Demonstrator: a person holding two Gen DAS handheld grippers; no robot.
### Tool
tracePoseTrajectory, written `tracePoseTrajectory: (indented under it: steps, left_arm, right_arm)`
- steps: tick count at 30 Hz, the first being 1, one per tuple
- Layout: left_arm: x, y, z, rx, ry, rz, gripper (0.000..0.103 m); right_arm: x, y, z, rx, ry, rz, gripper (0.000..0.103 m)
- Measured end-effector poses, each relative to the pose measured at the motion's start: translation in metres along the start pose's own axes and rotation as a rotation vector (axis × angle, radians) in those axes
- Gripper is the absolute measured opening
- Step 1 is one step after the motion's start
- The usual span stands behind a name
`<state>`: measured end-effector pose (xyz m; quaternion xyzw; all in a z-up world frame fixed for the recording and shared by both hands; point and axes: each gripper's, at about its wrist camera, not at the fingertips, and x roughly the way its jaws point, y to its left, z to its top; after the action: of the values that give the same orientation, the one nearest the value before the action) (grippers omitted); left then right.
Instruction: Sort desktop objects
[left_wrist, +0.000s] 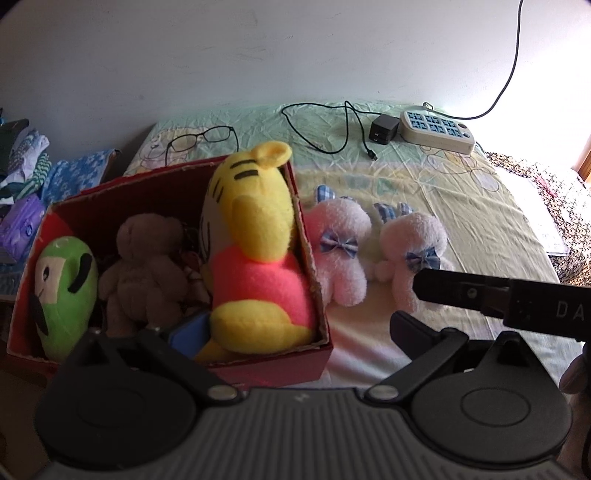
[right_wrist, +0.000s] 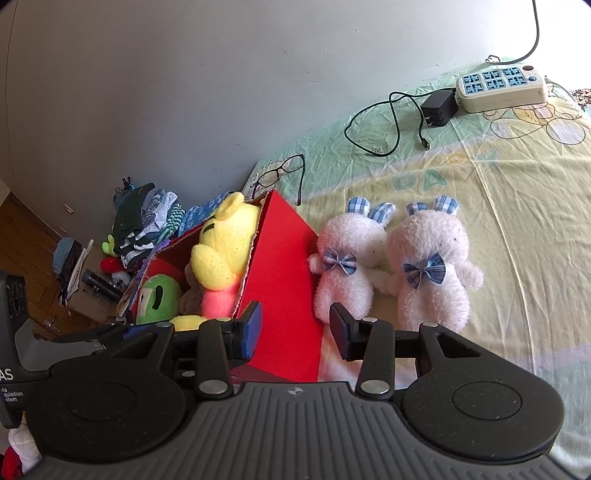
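Two pink bunnies, one (left_wrist: 340, 251) just beside the other (left_wrist: 410, 254), are lying on the bed (left_wrist: 480, 206), each wearing a blue checked bow. The nearer-left one is resting right against the outer side of a red box (left_wrist: 280, 365). Inside that box a yellow tiger (left_wrist: 255, 229) in a pink shirt is sitting upright against the wall nearest the bunnies, with a brown bear (left_wrist: 144, 266) beside it and a green toy (left_wrist: 66, 288) leaning at the far end.

The left gripper (left_wrist: 295, 328) is hanging over the near corner of the box, its jaws spread wide and released: one finger is showing low inside the box by the tiger, the other outside over the sheet, neither pressing on anything. The right gripper (right_wrist: 295, 332) is pointing towards the gap between box and bunnies, its jaws partly parted and grasping nothing, with the red side of the box showing between them.

Farther back on the bed, glasses (left_wrist: 207, 138) are lying behind the box, and a black charger (left_wrist: 384, 131) with a looping cable (left_wrist: 332, 122) is sitting just beside a power strip (left_wrist: 436, 131). Folded clothes (left_wrist: 29, 162) are piling up beyond the box, off the bed.
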<state>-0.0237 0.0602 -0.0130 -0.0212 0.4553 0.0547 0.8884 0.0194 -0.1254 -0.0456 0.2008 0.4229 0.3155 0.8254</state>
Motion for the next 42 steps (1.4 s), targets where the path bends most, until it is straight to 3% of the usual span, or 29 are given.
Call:
tracePoseTrajectory:
  steps: [25, 29, 34, 39, 42]
  left_arm:
    - [0.002, -0.036, -0.002, -0.039, 0.043, 0.254, 0.102]
    - [-0.013, -0.048, 0.001, -0.011, -0.012, 0.295, 0.102]
    - [-0.027, -0.066, 0.012, 0.039, -0.082, 0.241, 0.102]
    - [-0.010, -0.084, 0.017, 0.056, -0.031, 0.121, 0.102]
    - [0.004, -0.097, 0.018, 0.071, 0.006, 0.088, 0.102]
  right_arm:
    - [-0.014, -0.057, 0.006, -0.017, 0.093, 0.062, 0.045]
    - [-0.016, -0.068, 0.008, 0.002, 0.091, 0.064, 0.045]
    - [-0.024, -0.082, 0.010, 0.027, 0.070, 0.055, 0.045]
    - [-0.036, -0.098, 0.010, 0.067, 0.042, 0.018, 0.045]
    - [-0.044, -0.111, 0.010, 0.092, 0.025, -0.012, 0.045]
